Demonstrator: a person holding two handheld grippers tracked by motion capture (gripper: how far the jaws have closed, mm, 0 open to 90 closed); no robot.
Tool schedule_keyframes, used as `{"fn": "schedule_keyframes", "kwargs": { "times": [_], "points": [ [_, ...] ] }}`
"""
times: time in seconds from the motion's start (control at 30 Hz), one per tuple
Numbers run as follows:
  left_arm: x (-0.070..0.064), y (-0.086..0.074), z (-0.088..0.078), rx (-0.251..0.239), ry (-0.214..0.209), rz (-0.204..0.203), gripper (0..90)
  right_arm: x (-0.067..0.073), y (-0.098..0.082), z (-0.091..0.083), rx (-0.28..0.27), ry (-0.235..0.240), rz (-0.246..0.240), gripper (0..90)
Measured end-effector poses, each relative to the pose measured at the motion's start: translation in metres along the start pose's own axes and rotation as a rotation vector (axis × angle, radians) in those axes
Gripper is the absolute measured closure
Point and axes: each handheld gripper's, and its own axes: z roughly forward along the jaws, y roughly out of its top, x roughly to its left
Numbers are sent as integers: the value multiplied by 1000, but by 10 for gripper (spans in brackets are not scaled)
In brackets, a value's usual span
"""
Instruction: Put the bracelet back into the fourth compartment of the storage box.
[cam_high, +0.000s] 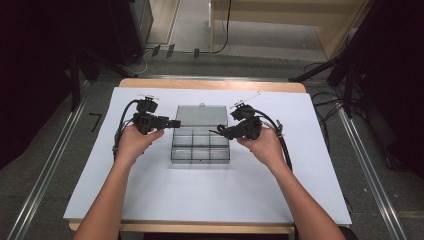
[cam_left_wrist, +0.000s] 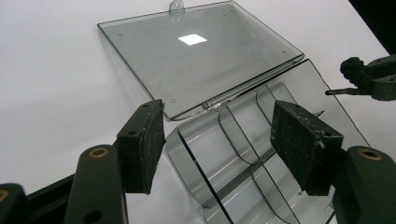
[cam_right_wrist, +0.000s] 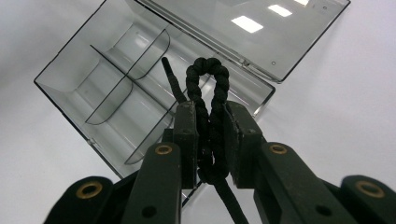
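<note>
A clear plastic compartment box (cam_high: 200, 148) stands mid-table with its lid (cam_high: 202, 115) folded flat behind it. Curved dividers split the box (cam_right_wrist: 88, 79) into several empty cells. My left gripper (cam_high: 176, 123) is at the box's left rear corner and stands open (cam_left_wrist: 222, 140); one pad (cam_left_wrist: 142, 142) is outside the wall and the other above the cells, neither touching. My right gripper (cam_high: 220, 133) hovers over the box's right side, shut (cam_right_wrist: 210, 135) on a black knotted cord (cam_right_wrist: 208, 88). The cord's loop sticks out past the pads, and it also shows in the left gripper view (cam_left_wrist: 353, 70).
The box rests on a white sheet (cam_high: 200, 195) covering a wooden table (cam_high: 210, 85). Black cables (cam_high: 330, 107) lie on the floor at the right, and dark stands flank the table. Bare white sheet surrounds the box on all sides.
</note>
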Motion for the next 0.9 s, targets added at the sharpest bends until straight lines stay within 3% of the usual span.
{"fn": "schedule_keyframes", "kwargs": {
  "times": [0.9],
  "points": [
    [-1, 0, -2, -6, -5, 5, 358, 7, -1, 7, 7, 28, -16, 773]
  ]
}}
